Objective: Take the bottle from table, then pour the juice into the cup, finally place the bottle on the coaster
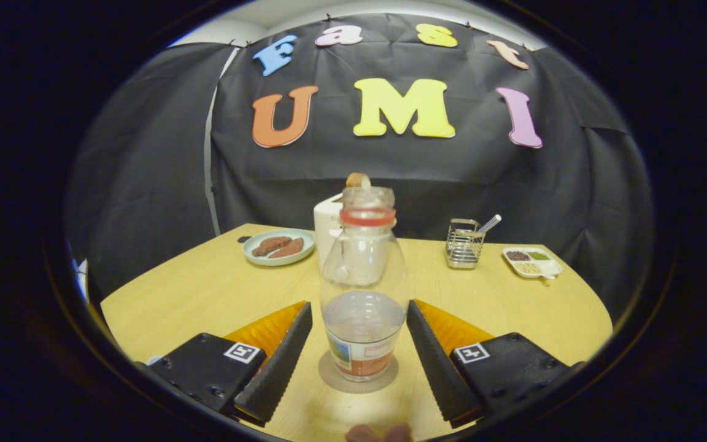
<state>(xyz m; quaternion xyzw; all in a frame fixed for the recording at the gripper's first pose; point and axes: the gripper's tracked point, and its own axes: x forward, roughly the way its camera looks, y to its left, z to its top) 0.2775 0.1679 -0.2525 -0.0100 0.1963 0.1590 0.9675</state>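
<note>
Gripper [359,328] open astride part-filled bottle [363,288] on coaster [329,377].

one bottle [363,288], one coaster [330,376], one plate [278,247], two sausages [280,246]

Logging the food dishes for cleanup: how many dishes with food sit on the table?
2. A round pale-green plate with brown pieces lies left of the clear plastic bottle; a white divided tray of beans lies right, past the wire basket. Others may hide behind the bottle.
</note>
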